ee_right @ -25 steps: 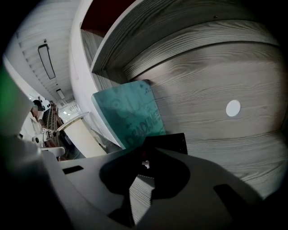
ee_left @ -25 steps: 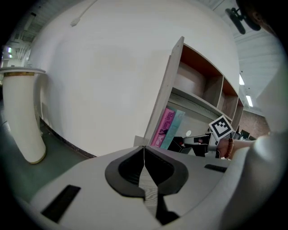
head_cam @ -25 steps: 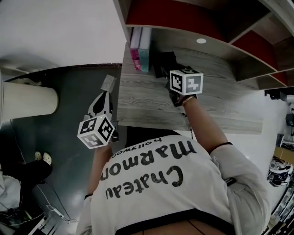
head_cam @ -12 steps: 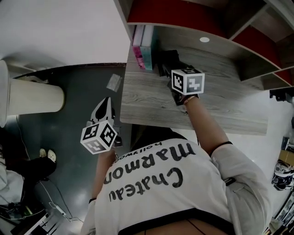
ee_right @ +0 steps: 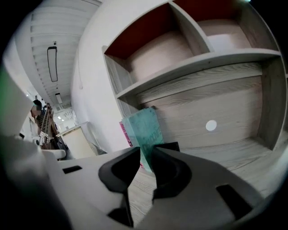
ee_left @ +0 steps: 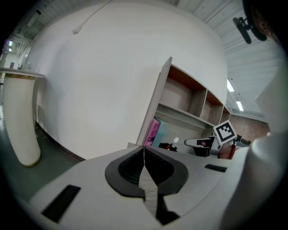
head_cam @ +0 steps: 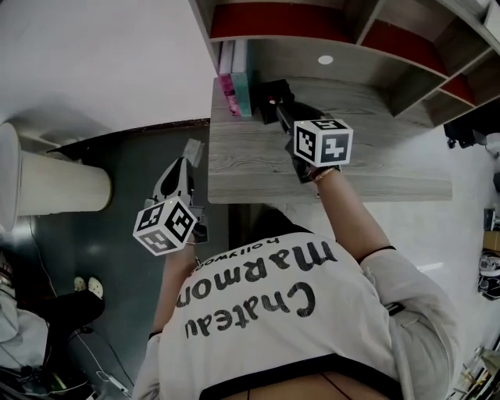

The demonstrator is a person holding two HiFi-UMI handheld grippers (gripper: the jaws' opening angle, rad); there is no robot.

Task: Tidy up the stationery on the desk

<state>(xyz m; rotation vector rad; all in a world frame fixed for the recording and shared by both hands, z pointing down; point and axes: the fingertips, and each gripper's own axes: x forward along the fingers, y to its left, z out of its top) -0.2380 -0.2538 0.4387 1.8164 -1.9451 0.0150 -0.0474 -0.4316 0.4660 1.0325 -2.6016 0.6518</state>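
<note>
Your right gripper (head_cam: 280, 110) is over the back left of the desk (head_cam: 250, 168), aimed at the books. Its fingers are apart with a narrow gap, and nothing sits between the pads. The jaws have just been opening, then drew in slightly. In the right gripper view (ee_right: 145, 150) the teal book (ee_right: 146, 128) shows through the gap, beyond the tips and not touched.

Your left gripper (head_cam: 180, 162) is off the desk, over the dark floor (head_cam: 117, 148) to the left of the desk edge. In the left gripper view (ee_left: 144, 148) its fingers are together at the tips and carry nothing.

Stationery: the pink book (head_cam: 229, 92) and the teal book (head_cam: 243, 92) stand upright, side by side and touching, at the far left end of the desk under the shelves (head_cam: 312, 19). The pink one is the outer of the two. A black box (head_cam: 268, 92) stands just beside the teal book on its right, close in front of your right gripper's tips. I cannot tell whether the tips touch it.

Other items: a white round disc (ee_right: 210, 126) is set in the back panel above the desk. A small pale scrap (head_cam: 192, 146) lies on the floor near the desk's left edge, just ahead of your left gripper. Its kind cannot be made out. A white cylinder (head_cam: 58, 183) stands on the floor well to the left.
</note>
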